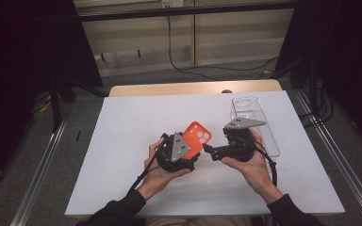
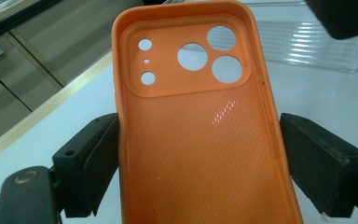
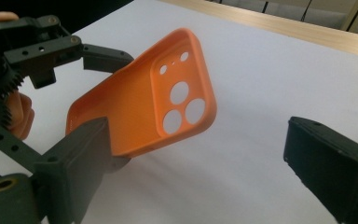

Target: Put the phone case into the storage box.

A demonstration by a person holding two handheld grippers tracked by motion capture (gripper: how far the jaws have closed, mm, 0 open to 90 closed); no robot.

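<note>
The orange case (image 2: pixel 200 135) sits clamped by its long edges between the jaws of the left gripper (image 1: pixel 181 153), raised off the white table (image 1: pixel 136 122), camera holes pointing up and away. The right gripper (image 1: pixel 209 153) hangs just beside it, jaws spread wide with nothing between them. A clear tray (image 1: pixel 257 122) lies farther right.

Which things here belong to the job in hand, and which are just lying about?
In the job:
- orange phone case, clamped across its sides in the left tool
- right tool, open, close beside the case

Lying about:
- clear plastic tray at the right of the white table sheet
- black cable on the floor beyond
</note>
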